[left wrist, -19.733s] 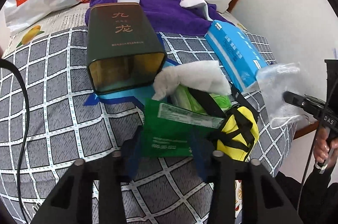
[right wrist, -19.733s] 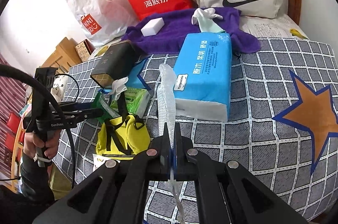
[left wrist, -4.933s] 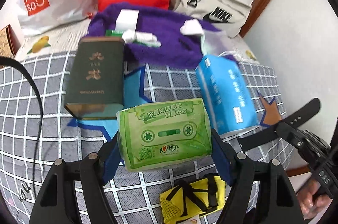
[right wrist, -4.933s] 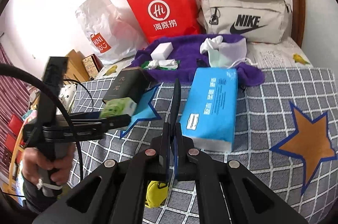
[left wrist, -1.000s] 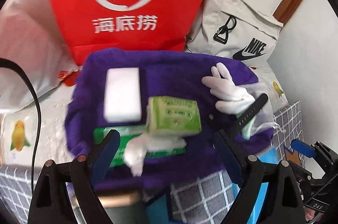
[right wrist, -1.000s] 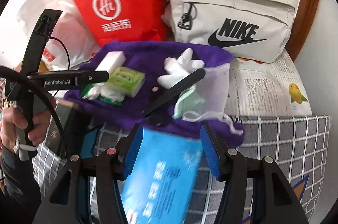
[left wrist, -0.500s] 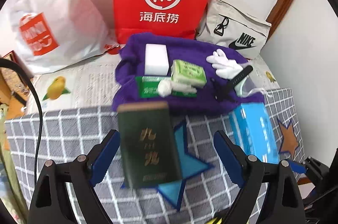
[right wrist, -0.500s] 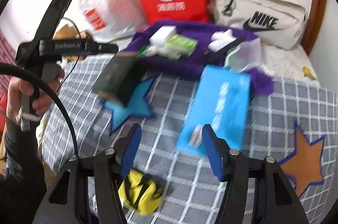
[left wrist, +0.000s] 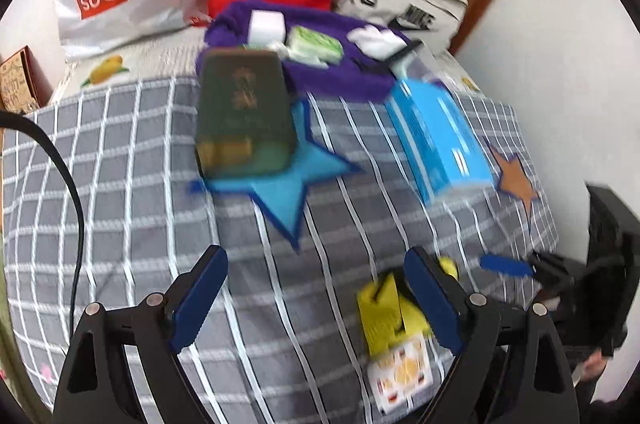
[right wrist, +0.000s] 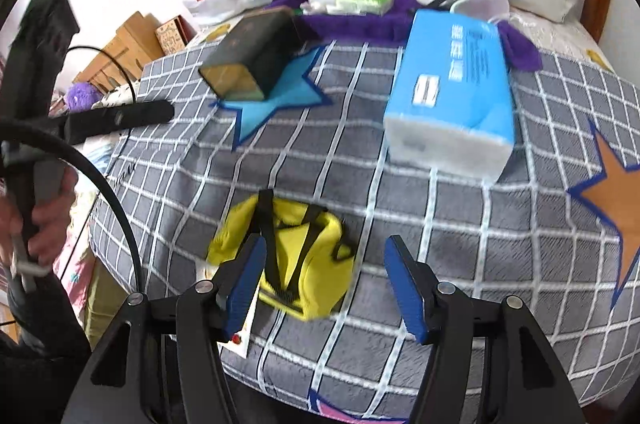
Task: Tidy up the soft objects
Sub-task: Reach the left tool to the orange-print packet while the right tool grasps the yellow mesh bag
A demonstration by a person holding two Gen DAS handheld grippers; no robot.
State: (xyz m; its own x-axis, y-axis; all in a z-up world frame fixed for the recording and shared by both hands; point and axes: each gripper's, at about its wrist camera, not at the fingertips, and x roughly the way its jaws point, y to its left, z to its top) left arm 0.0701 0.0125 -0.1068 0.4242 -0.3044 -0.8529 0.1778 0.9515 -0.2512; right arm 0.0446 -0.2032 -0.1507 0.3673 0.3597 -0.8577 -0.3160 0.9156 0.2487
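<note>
Looking along the left gripper, jaws spread wide and holding nothing above the checked bedspread; the yellow pouch lies near the bed's front edge, partly behind the right-hand finger. Right-wrist view: right gripper with jaws open and empty, poised above the pouch, which lies between them untouched. Judged best practice: centre over the bulk, clear the black straps, then close and carry toward the purple towel at the far edge
</note>
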